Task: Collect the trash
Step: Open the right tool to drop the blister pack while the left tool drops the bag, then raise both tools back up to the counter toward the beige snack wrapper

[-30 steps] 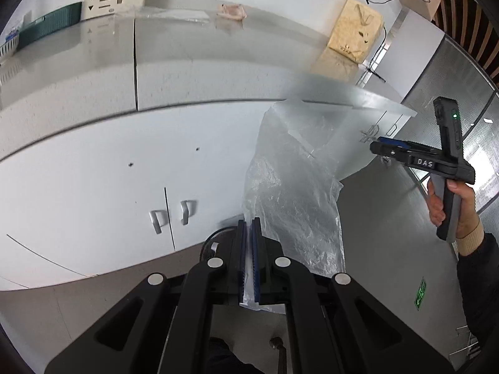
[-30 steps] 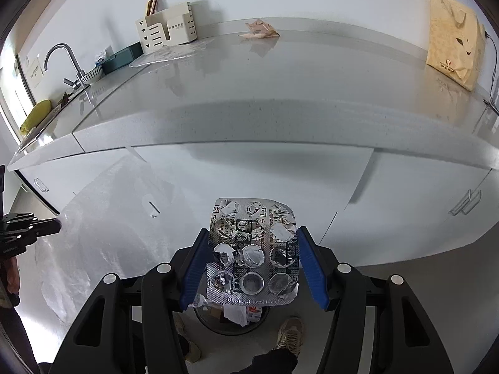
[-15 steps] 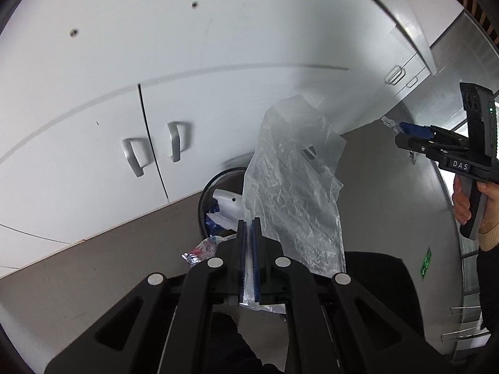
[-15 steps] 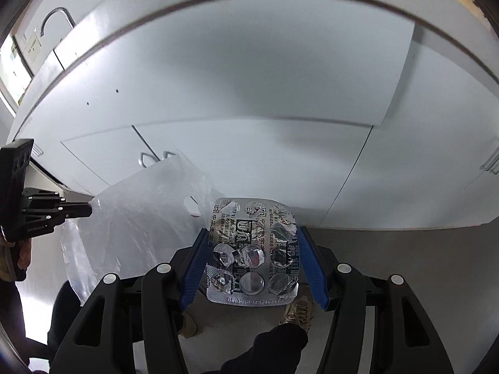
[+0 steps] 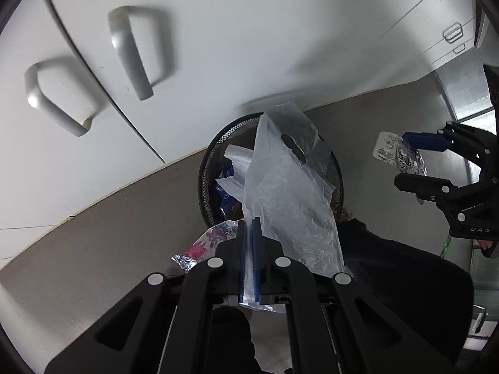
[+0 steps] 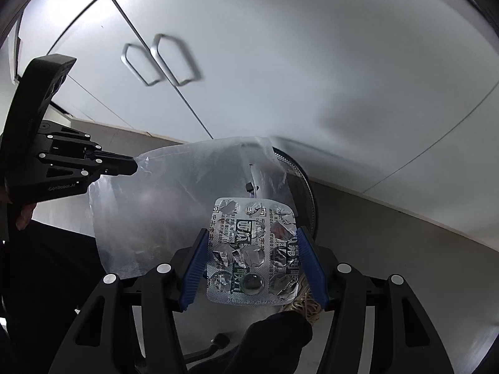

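L wrist view: my left hand-held gripper (image 5: pixel 248 243) is fully closed, pads pinching one edge of a clear plastic bag (image 5: pixel 290 187). Bag hangs fwd over the black mesh bin (image 5: pixel 205 168), which stands on the floor by the white cabinet doors (image 5: pixel 218 46) w/ trash already inside. A shiny printed wrapper (image 5: pixel 205 243) lies on the floor just beside the bin, near side. Bag = v. light, limp, slick film; an edge pinch is enough, but I expect it to drift or cling on release.

R wrist view: my right hand-held gripper (image 6: pixel 251 258) is about half open, blue pads pressed on the two long edges of a used foil blister pack (image 6: pixel 252 252), held flat, facing the camera. Pack sits above the floor, bin rim (image 6: pixel 299 174) beyond it. Pack = light, thin, semi-stiff; prob. buckles if squeezed harder, foil edges slippery. Edge grip OK; should fall clean once over the bin.
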`<action>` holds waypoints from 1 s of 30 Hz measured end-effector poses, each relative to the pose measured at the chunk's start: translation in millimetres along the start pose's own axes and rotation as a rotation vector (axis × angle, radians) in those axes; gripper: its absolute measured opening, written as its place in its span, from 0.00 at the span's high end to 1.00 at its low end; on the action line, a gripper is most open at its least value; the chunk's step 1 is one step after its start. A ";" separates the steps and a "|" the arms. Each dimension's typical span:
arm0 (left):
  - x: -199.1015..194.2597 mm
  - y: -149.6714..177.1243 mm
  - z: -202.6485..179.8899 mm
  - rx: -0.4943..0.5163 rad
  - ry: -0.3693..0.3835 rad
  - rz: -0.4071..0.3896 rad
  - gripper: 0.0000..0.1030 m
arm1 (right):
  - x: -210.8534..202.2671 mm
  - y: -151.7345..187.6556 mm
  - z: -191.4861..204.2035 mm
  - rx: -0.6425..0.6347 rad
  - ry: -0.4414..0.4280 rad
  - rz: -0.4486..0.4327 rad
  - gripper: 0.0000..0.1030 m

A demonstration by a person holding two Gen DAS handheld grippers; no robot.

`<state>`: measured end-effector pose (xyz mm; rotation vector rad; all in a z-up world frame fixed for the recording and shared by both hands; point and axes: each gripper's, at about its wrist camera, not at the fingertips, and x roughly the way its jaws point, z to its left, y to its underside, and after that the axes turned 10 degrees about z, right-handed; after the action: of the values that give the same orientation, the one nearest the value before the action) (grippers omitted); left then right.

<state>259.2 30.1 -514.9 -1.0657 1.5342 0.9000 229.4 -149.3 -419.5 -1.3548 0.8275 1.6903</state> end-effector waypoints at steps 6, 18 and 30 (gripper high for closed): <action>23.2 -12.1 -6.1 0.022 0.029 0.032 0.86 | 42.8 -20.8 -0.1 -0.031 -0.034 0.076 0.42; 25.0 -20.6 -2.8 0.053 0.029 0.053 0.04 | 67.8 -27.4 0.8 -0.138 0.018 0.157 0.09; 8.0 -16.4 1.8 0.005 0.141 0.045 0.04 | 59.9 -24.6 17.8 -0.192 0.057 0.173 0.03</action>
<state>274.5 24.8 -523.5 -1.1147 1.6817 0.8665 236.7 -111.3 -474.4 -1.5032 0.8531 1.9134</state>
